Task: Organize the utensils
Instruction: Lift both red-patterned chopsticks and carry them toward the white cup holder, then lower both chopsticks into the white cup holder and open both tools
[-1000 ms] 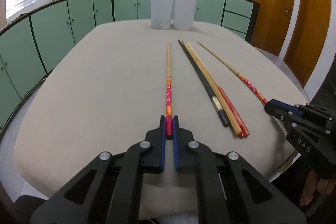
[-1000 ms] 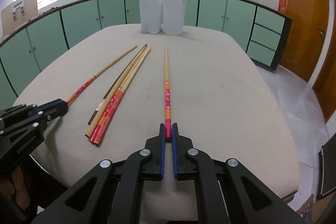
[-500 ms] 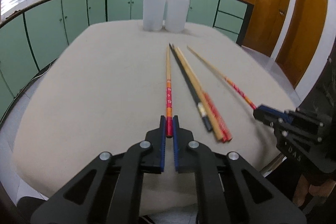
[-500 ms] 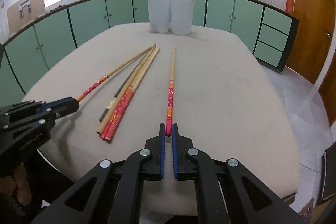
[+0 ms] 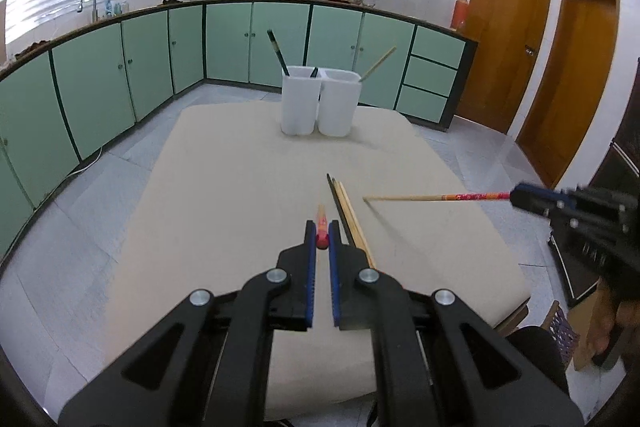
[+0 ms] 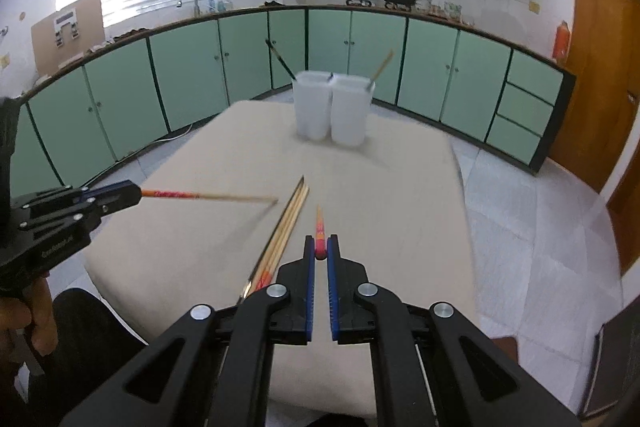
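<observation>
My left gripper [image 5: 322, 241] is shut on a red-patterned chopstick [image 5: 321, 223], lifted off the table and pointing forward. My right gripper [image 6: 320, 251] is shut on a matching red-patterned chopstick [image 6: 319, 225], also lifted. In each view the other gripper shows at the side holding its chopstick level: the right gripper [image 5: 516, 195] with its chopstick [image 5: 436, 197], the left gripper [image 6: 134, 193] with its chopstick [image 6: 208, 195]. A bundle of three chopsticks [image 5: 346, 207] lies on the beige table [image 5: 240, 207]. Two white holders [image 5: 320, 101] stand at the far end, with chopsticks in them.
Green kitchen cabinets [image 5: 120, 75] ring the room behind the table. Wooden doors [image 5: 516, 47] stand at the right. The holders also show in the right wrist view [image 6: 332, 111]. A tiled floor surrounds the table.
Both grippers have risen well above the table, each lifting its chopstick off the surface. The bundle of three chopsticks stayed on the table.
</observation>
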`<state>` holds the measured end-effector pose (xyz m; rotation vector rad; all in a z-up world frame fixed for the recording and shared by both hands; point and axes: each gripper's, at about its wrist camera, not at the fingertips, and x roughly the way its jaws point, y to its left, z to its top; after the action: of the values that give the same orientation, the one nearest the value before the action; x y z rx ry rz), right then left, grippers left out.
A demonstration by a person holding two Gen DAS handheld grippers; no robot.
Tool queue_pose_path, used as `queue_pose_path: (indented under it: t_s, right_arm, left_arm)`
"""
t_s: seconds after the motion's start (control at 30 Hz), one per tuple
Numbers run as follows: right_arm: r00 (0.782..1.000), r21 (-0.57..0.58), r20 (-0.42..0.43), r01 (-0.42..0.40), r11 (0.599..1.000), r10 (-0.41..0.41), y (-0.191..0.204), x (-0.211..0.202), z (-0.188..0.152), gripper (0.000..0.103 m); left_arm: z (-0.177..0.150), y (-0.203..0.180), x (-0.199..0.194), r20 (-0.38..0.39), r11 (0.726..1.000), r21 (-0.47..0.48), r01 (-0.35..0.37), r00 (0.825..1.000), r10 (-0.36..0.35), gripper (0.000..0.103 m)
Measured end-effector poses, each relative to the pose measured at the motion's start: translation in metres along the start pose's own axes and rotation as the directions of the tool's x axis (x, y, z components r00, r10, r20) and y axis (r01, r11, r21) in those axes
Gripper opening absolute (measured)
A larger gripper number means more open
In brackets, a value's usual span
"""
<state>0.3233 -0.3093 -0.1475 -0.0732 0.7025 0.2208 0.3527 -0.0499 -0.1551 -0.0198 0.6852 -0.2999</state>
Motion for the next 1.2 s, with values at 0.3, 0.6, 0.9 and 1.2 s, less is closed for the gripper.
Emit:
queue_pose_path:
  t_s: [0.3, 0.6, 0.9, 1.2]
  right_arm:
    - [0.998, -0.097, -0.064, -0.028, 0.995, 0.022, 0.004, 0.009, 0.063, 0.006]
    - [0.992, -0.138, -0.129, -0.03, 0.99, 0.012, -0.001, 0.027, 0.119, 0.006]
    - [0.983, -0.101, -0.181, -0.051, 0.994, 0.032, -0.016, 0.033, 0.16, 0.006]
    - [0.988, -0.038, -0.146, -0.054, 0.998, 0.048, -0.033, 0.025, 0.221, 0.006]
  left_arm:
    - [0.046, 0.01, 0.003, -0.077, 0.998, 0.045, 0.04, 0.996, -0.036, 0.005]
    - [0.09, 0.025, 0.017, -0.12, 0.997, 0.046, 0.069, 0.991, -0.063, 0.005]
    - [0.135, 0.018, 0.018, -0.125, 0.993, 0.088, 0.075, 0.99, -0.064, 0.005]
    - [0.198, 0.01, 0.021, -0.075, 0.992, 0.112, 0.055, 0.996, -0.047, 0.005]
